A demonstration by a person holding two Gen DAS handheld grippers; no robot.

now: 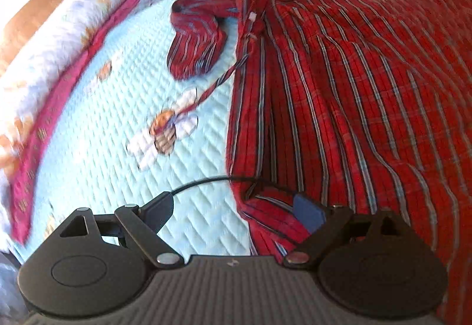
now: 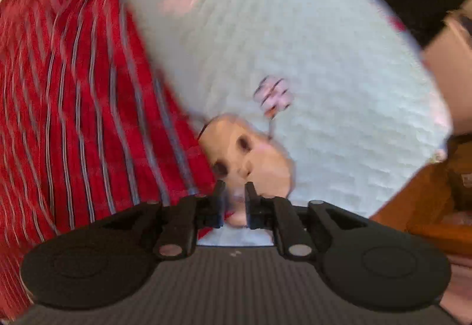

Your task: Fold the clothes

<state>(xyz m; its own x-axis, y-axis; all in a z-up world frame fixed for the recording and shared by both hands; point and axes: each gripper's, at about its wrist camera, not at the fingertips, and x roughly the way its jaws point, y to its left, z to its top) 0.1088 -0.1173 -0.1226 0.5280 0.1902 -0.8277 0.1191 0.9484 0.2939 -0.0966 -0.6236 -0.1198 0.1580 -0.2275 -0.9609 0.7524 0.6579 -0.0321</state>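
Red striped shirt (image 1: pixel 354 83): spread on quilted bed (image 1: pixel 118 124), sleeve at 11 o'clock. Left tool (image 1: pixel 239 215): spread wide, nothing gripped. Right tool (image 2: pixel 235 201): nearly closed, nothing seen held. Step judged: re-gripping; shirt edge to be pinched next.

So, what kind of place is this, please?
Most likely a bedroom: the red striped shirt lies on a quilted bedspread with flower patches, a folded blanket along its edge, and wooden furniture beside it.
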